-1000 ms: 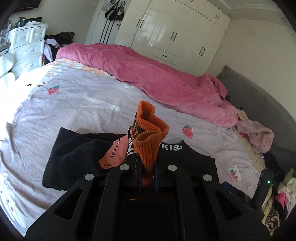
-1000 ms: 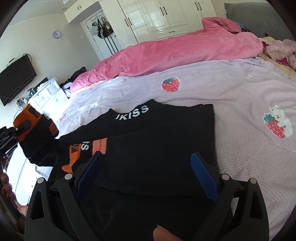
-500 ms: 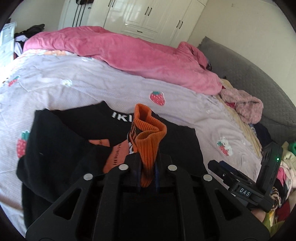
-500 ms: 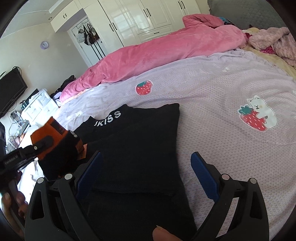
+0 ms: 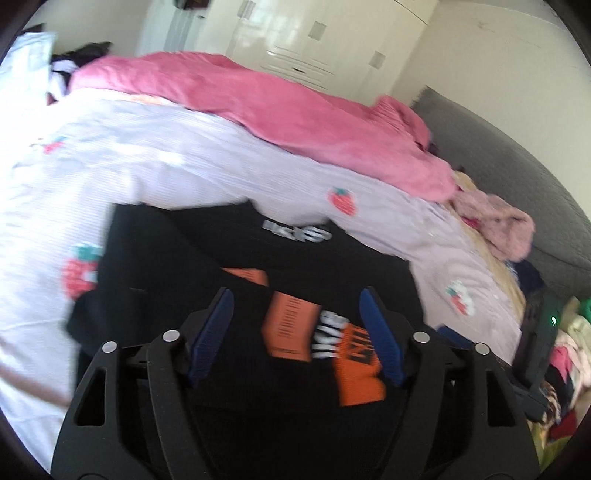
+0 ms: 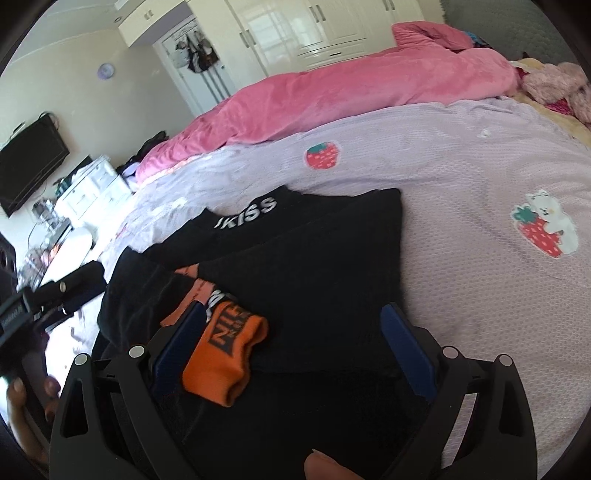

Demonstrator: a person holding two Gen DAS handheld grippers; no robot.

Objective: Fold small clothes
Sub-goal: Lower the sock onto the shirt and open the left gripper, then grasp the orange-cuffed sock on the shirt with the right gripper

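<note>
A black garment (image 6: pixel 303 273) with white lettering at the collar lies partly folded on the lilac bedspread; it also shows in the left wrist view (image 5: pixel 177 266). Its orange ribbed cuff (image 6: pixel 225 350) lies folded across the black cloth, also visible in the left wrist view (image 5: pixel 354 365). My left gripper (image 5: pixel 297 325) is open and empty, just above the cuff. My right gripper (image 6: pixel 293 339) is open and empty, low over the garment, with the cuff by its left finger. The left gripper also shows at the left edge of the right wrist view (image 6: pixel 48 299).
A pink duvet (image 6: pixel 332 96) lies bunched along the far side of the bed. A pink fluffy item (image 5: pixel 495 225) and a pile of clothes (image 5: pixel 565 354) are at the right. White drawers (image 6: pixel 92 188) and wardrobes (image 6: pixel 295 33) stand beyond the bed.
My left gripper has opened and let go of the orange cuff, which now lies flat on the black garment. The right gripper stayed open over the garment.
</note>
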